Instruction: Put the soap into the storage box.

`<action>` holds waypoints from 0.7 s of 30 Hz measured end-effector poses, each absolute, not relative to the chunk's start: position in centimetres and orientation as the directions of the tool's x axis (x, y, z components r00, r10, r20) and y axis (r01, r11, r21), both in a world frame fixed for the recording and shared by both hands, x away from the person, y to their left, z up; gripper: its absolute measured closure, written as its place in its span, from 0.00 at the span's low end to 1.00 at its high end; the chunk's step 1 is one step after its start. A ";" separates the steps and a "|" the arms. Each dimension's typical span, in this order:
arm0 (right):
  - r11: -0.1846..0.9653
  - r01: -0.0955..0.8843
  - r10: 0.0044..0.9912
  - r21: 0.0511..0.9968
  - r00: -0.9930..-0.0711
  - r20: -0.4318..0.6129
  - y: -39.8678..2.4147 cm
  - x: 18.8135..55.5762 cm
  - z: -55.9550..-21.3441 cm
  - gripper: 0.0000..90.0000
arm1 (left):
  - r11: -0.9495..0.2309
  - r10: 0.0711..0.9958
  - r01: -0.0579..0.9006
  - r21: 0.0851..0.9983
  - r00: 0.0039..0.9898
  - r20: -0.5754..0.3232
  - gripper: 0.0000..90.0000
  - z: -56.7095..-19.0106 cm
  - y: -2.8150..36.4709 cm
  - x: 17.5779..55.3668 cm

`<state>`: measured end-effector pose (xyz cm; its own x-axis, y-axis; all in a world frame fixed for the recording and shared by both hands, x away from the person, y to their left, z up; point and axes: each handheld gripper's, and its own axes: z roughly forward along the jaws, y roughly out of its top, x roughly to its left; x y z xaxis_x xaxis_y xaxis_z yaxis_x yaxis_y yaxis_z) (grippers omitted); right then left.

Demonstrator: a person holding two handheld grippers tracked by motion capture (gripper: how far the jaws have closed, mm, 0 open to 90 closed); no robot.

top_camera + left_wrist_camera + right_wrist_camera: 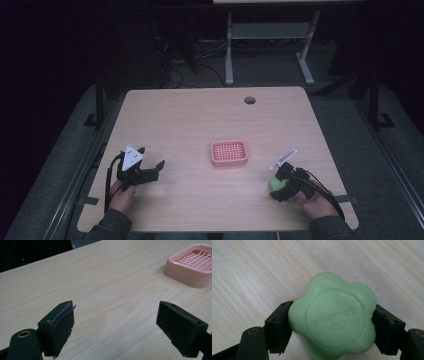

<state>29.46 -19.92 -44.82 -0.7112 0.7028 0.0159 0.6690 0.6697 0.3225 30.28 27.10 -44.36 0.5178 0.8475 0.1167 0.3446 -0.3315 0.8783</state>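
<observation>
Soap (334,320) clamped in right gripper (281,186) — left gripper (145,169) agape.

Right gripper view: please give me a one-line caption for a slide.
Right gripper clamps a pale green, flower-shaped soap bar between its black jaws above the light wooden table.

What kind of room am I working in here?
Probably a lab or workshop, dimly lit. A bare wooden table has a cable hole; behind it stand a metal desk frame and loose floor cables.
</observation>
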 end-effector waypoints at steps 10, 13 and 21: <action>0.702 0.638 0.674 0.315 -0.739 -0.006 -19.6 29.2 -44.5 0.29 | -0.330 0.848 0.344 0.879 0.517 0.116 0.16 -44.4 27.1 30.3; 0.705 0.631 0.670 0.322 -0.742 -0.013 -19.5 29.2 -44.0 0.29 | -0.331 0.848 0.344 0.879 0.517 0.116 0.16 -44.3 27.1 30.3; 0.723 0.604 0.649 0.335 -0.760 -0.029 -18.8 29.8 -42.6 0.29 | -0.328 0.849 0.345 0.880 0.516 0.114 0.16 -44.3 27.1 30.3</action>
